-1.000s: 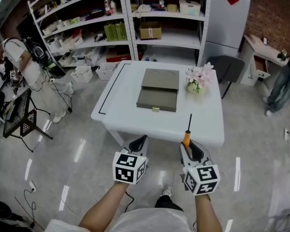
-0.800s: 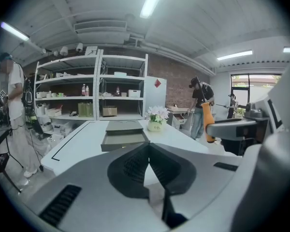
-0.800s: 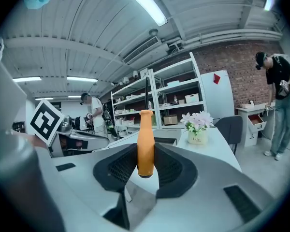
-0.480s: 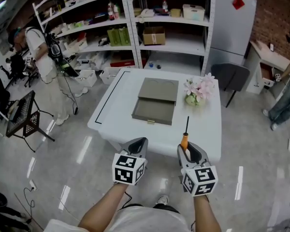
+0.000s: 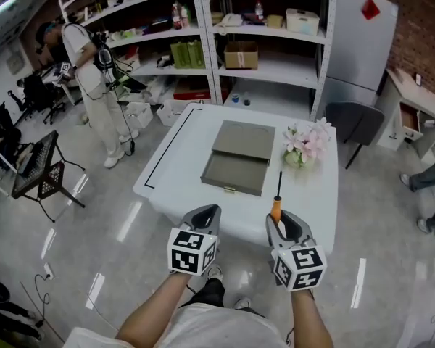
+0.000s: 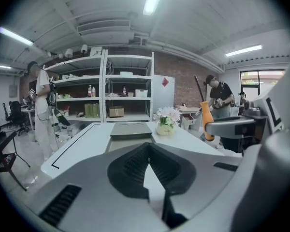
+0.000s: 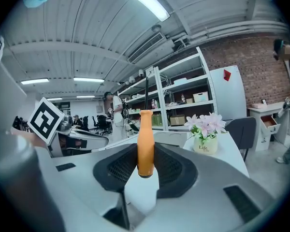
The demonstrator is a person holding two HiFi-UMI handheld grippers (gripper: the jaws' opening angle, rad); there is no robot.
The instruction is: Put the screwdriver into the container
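Observation:
My right gripper (image 5: 278, 217) is shut on the screwdriver's orange handle (image 5: 276, 209); its black shaft points up and away, toward the table. In the right gripper view the handle (image 7: 145, 141) stands upright between the pads. My left gripper (image 5: 208, 212) hangs beside it, its jaws shut and empty, tips meeting in the left gripper view (image 6: 147, 148). The container (image 5: 238, 158) is a flat grey box with its drawer pulled out, in the middle of the white table (image 5: 181, 158). Both grippers are in front of the table's near edge, short of the container.
A small pot of pink flowers (image 5: 304, 145) stands on the table to the right of the container. White shelves (image 5: 261, 42) and a grey chair (image 5: 351, 122) lie behind the table. A person in white (image 5: 94, 85) stands at the far left, next to a black stand (image 5: 40, 172).
Both grippers keep their pose and the screwdriver stays gripped. The head view has shifted a little. The person in white at the left has walked toward the shelves.

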